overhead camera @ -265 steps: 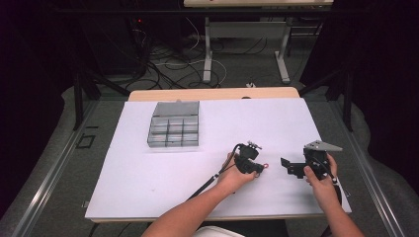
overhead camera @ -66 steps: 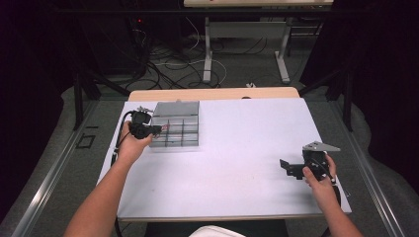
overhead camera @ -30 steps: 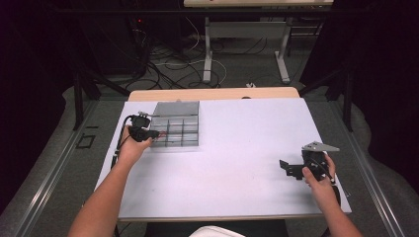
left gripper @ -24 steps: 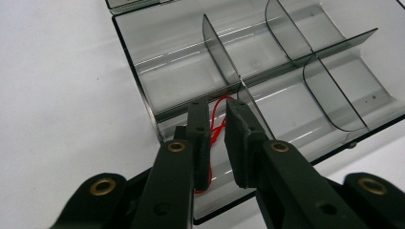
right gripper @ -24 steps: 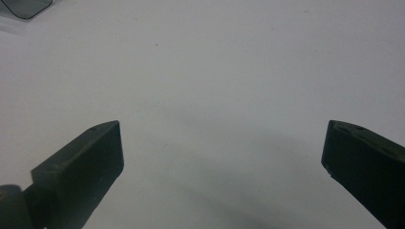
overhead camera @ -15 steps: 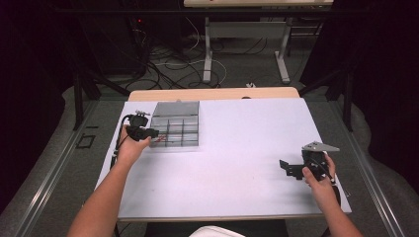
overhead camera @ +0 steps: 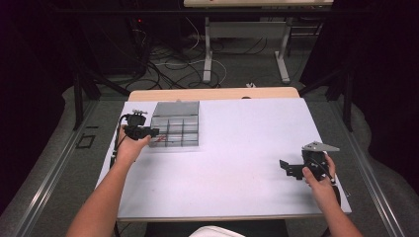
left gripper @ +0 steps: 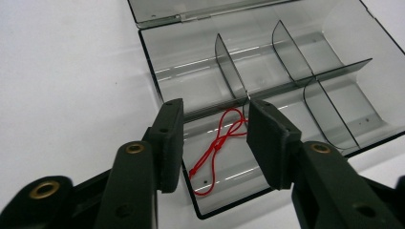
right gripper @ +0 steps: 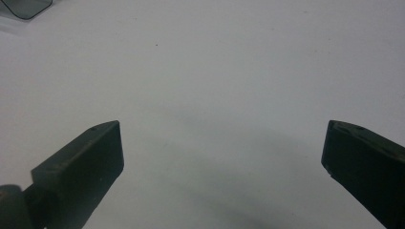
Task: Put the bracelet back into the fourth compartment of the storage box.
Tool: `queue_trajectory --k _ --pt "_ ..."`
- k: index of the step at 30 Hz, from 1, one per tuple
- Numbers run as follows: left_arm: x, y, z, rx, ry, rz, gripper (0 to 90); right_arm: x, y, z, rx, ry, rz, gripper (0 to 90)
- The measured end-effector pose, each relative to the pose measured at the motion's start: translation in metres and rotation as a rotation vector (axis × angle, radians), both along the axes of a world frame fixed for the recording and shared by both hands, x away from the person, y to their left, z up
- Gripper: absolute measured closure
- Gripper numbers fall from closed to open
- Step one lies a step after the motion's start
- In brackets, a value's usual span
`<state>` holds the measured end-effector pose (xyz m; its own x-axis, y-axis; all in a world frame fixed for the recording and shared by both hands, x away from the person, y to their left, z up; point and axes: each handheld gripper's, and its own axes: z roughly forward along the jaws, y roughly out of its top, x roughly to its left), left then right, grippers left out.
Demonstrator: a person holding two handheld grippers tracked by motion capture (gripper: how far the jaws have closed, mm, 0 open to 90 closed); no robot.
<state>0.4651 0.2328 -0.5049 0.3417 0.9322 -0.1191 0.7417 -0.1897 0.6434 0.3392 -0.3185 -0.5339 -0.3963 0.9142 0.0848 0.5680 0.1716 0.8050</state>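
Observation:
A clear grey compartment box [overhead camera: 191, 129] [left gripper: 229, 71] lies open at the table's back left, lid flat behind it. A red knotted string [left gripper: 217, 143] [overhead camera: 159, 140] lies loose on the floor of its near-left compartment. My left gripper [overhead camera: 148, 132] [left gripper: 216, 107] hovers just above that compartment. Its jaws have just been opening and stand apart, the string below the gap and touched by neither pad. My right gripper [overhead camera: 285, 168] [right gripper: 223, 125] rests at the table's front right, jaws wide open over bare white tabletop.
The white table [overhead camera: 237, 148] has open surface between the two hands. The box's other compartments look bare. A box corner [right gripper: 24, 7] shows at the top left of the right gripper view. Cables and table legs lie on the floor beyond.
Since the oldest frame my left hand has gone from the table's front middle to the box at the back left. Over the last second it stayed there. The right hand has not moved.

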Motion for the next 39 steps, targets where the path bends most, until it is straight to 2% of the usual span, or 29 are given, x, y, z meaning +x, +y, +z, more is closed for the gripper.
queue_trajectory --k 11,21,22,23,25,27,31,34,39 --pt "-0.004 0.0 0.005 -0.034 -0.006 0.002 47.2 0.0 0.0 0.0 -0.002 -0.001 0.002 0.4" --pt "-0.013 -0.002 0.011 -0.057 -0.048 -0.02 37.5 0.0 0.001 0.0 -0.001 0.002 0.001 0.6" --pt "-0.015 -0.002 0.011 -0.066 -0.06 -0.014 37.1 0.0 0.0 0.0 -0.002 0.001 0.003 0.6" --pt "-0.016 -0.001 0.011 -0.082 -0.055 -0.016 37.0 0.0 0.0 0.0 -0.001 0.0 0.001 0.6" --pt "-0.019 -0.001 0.011 -0.093 -0.079 -0.014 36.2 0.0 0.0 0.0 -0.005 -0.003 0.005 0.6" --pt "-0.021 -0.001 0.012 -0.09 -0.08 -0.012 34.8 -0.001 0.001 0.0 -0.002 0.001 0.002 0.6" --pt "-0.026 0.0 0.015 -0.111 -0.103 -0.008 32.0 0.0 0.001 0.0 -0.004 0.001 0.006 0.6" --pt "-0.03 0.001 0.017 -0.105 -0.116 -0.008 30.9 -0.001 0.001 0.0 -0.003 0.001 0.005 0.6" --pt "-0.038 0.001 0.02 -0.136 -0.127 0.008 29.2 -0.001 0.001 0.0 -0.002 0.002 0.006 0.6"
